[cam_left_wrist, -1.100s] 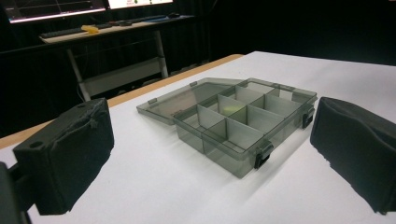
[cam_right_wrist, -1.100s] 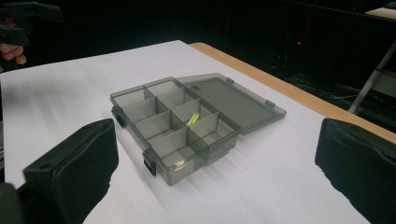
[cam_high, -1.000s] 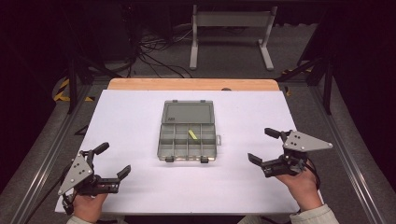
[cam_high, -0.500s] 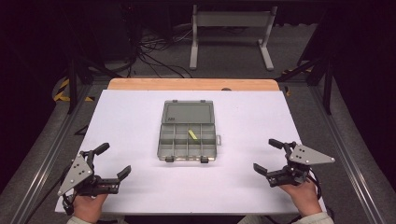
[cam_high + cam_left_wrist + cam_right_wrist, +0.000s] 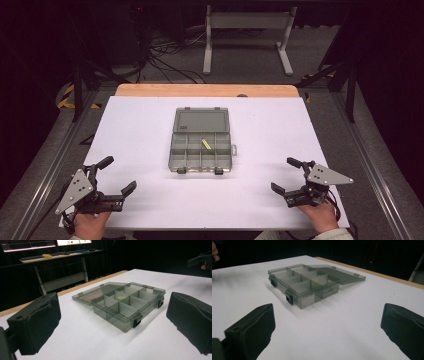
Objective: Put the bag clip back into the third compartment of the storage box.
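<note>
Compartment organiser box [image 5: 201,152], smoky translucent plastic, is lying at the middle of the white table [image 5: 140,130] with its hinged lid [image 5: 201,121] folded fully open and resting flat on the table on the far side of the box. Dividers are splitting the tray into two rows of cells; two dark latches [image 5: 218,171] are hanging at the near rim of the box. A small yellow-green piece [image 5: 206,144] is lying in a far-row cell, right of the box's centre; what it is cannot be told. Left gripper [image 5: 115,175] is hovering near and to the left of the box, well apart from it, its jaws standing wide open and gripping nothing. Right gripper [image 5: 289,175] is sitting near and to the right of the box, likewise well apart, jaws spread wide and empty. In the left gripper view the box [image 5: 125,306] is showing between the two black jaws; in the right gripper view the box [image 5: 307,283] is lying ahead, lid pointing away to the right.
</note>
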A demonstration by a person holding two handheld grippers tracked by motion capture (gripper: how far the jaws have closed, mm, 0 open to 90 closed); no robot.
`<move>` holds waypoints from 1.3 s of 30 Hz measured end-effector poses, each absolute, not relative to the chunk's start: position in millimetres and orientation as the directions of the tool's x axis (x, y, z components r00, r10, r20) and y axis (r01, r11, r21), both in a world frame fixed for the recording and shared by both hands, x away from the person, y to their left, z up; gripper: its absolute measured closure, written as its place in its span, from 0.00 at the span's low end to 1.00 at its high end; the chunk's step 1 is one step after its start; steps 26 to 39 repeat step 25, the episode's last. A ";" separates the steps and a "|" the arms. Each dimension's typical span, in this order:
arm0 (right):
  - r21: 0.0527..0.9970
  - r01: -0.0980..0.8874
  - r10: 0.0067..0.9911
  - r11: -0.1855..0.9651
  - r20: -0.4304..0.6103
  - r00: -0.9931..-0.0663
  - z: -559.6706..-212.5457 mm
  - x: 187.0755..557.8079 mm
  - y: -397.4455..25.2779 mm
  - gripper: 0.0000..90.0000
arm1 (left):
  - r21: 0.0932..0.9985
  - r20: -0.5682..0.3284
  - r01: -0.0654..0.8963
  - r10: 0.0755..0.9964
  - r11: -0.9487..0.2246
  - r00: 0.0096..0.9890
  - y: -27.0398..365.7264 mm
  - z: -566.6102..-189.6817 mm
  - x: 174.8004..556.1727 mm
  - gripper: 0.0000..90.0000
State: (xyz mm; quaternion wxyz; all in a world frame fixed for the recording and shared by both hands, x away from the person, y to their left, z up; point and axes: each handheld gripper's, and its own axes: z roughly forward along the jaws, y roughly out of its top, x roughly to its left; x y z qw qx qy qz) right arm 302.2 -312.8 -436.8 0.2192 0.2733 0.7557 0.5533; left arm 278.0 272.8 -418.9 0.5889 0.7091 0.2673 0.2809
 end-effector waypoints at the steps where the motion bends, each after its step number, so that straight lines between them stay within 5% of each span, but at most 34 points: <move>1: 0.954 0.180 0.654 0.241 -0.022 -0.757 -438.8 302.3 -312.2 0.00 | 0.985 0.081 0.050 0.710 -0.162 0.700 273.0 -419.3 277.9 0.00; 39: 0.962 0.178 0.685 0.209 -0.014 -0.729 -442.7 304.4 -313.8 0.00 | 0.985 0.070 0.064 0.709 -0.160 0.702 273.6 -424.4 282.1 0.00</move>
